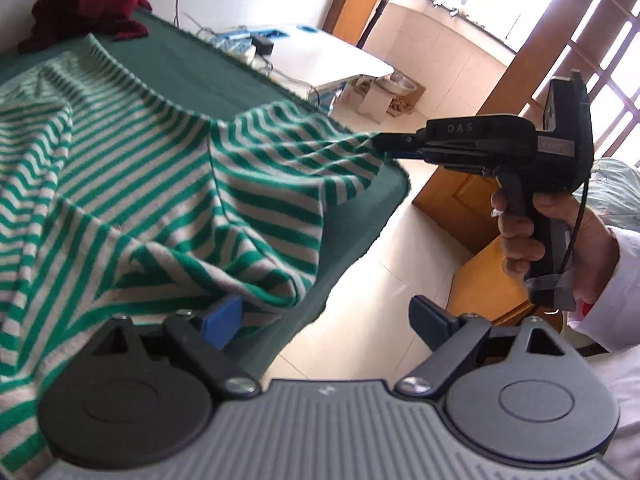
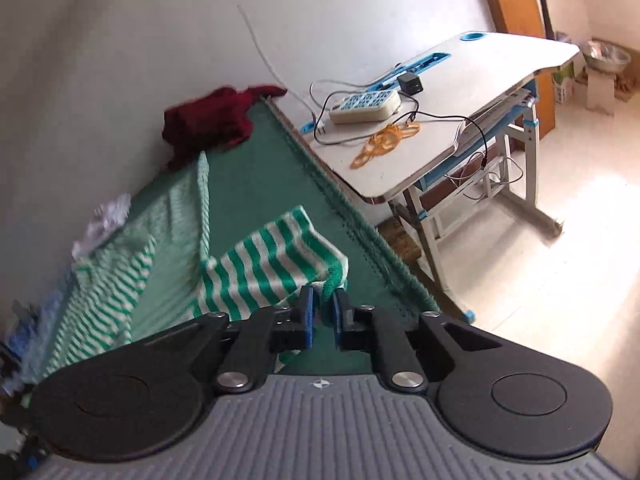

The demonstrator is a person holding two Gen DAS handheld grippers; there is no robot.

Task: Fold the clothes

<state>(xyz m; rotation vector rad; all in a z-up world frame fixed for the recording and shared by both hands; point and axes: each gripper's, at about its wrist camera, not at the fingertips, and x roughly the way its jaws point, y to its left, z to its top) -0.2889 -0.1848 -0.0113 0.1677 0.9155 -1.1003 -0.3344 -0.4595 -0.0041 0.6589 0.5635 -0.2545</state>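
Lettering "DAS" on right gripper (image 1: 382,145) pinching striped sweater (image 1: 160,160) cuff, left gripper (image 1: 324,320) spread wide, empty.

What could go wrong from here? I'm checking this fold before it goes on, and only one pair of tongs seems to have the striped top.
1. The right tongs pinch only a thin edge of the striped top; a pull could slip it free.
2. The left tongs are open beside the cloth, so the near side may drag and bunch.
3. The lifted corner hangs at the edge of the green-covered table; if dropped, it could slide toward the floor.
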